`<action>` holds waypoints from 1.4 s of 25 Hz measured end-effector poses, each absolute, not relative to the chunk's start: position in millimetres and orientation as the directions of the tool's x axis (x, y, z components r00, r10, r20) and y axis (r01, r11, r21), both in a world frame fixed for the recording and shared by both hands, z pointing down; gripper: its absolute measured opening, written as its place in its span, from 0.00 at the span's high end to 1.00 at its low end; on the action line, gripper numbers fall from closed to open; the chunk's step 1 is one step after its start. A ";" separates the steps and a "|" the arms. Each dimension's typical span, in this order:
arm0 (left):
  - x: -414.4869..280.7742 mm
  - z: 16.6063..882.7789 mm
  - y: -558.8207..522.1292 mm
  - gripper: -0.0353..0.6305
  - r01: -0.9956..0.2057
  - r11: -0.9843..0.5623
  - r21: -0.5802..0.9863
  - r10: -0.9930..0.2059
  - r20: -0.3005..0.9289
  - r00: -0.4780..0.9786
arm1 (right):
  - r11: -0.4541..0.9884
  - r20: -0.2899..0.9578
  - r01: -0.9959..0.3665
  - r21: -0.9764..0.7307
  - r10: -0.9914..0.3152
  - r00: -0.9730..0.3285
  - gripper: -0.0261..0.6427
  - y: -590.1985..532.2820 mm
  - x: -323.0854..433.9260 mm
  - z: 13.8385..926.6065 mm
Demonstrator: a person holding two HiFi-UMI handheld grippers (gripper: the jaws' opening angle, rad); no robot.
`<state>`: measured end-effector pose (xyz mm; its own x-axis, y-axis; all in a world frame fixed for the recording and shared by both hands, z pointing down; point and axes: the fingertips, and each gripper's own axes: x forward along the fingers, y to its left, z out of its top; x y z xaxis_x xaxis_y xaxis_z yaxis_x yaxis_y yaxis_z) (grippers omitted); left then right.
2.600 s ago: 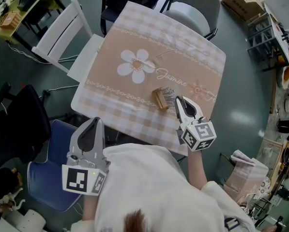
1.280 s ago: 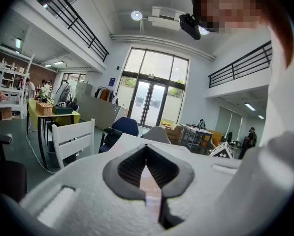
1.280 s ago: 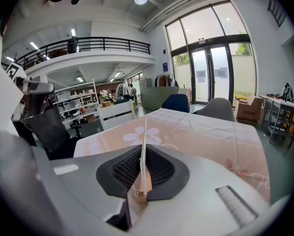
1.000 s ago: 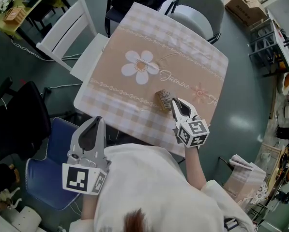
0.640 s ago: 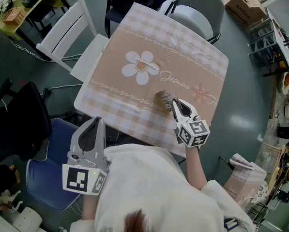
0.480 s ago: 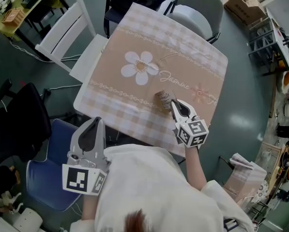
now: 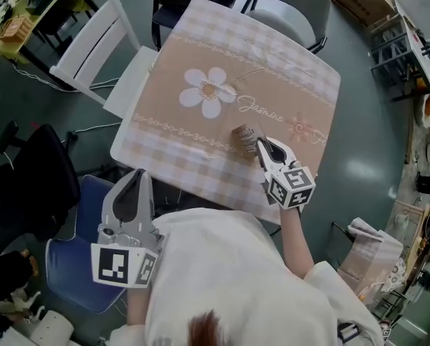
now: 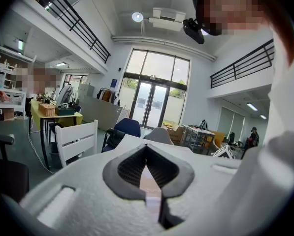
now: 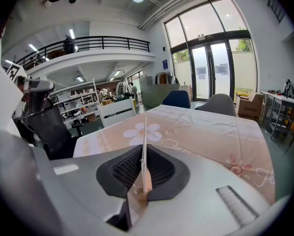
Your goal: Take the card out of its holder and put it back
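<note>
Brown card holder [image 7: 245, 137] pinched in right gripper [image 7: 262, 147] fingers nr table [image 7: 287, 85] edge; left gripper [image 7: 137, 174] fingers together.

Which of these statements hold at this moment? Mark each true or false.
1. The right hand-held gripper is shut on the card. True.
2. The left hand-held gripper holds something too. False: its jaws are together with nothing between them.
3. The left hand-held gripper hovers over the tablecloth. False: it is off the table's near edge, above a blue chair.
4. The tablecloth shows a white flower. True.
5. A white chair stands right of the table in the head view. False: it stands at the left.
</note>
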<state>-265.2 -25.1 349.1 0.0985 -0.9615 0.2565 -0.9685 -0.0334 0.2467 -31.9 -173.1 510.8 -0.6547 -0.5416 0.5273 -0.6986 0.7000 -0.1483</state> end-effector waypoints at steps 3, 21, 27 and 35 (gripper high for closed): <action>-270.8 349.0 -21.4 0.95 -0.972 -0.021 0.235 -0.960 0.266 0.085 | 0.696 0.526 -0.702 -0.150 -0.545 -0.653 0.94 -172.0 -33.2 511.0; -247.5 344.2 -13.1 0.95 -0.975 -0.040 0.216 -0.957 0.272 0.100 | 0.707 0.505 -0.689 -0.160 -0.541 -0.672 0.93 -173.8 -33.0 512.1; -234.4 339.7 -4.9 0.95 -0.977 -0.032 0.212 -0.958 0.271 0.090 | 0.706 0.493 -0.687 -0.169 -0.544 -0.679 0.89 -176.8 -31.1 508.4; -225.0 330.8 1.1 0.95 -0.978 -0.024 0.208 -0.962 0.262 0.079 | 0.702 0.404 -0.685 -0.197 -0.578 -0.709 0.89 -180.7 -27.1 473.2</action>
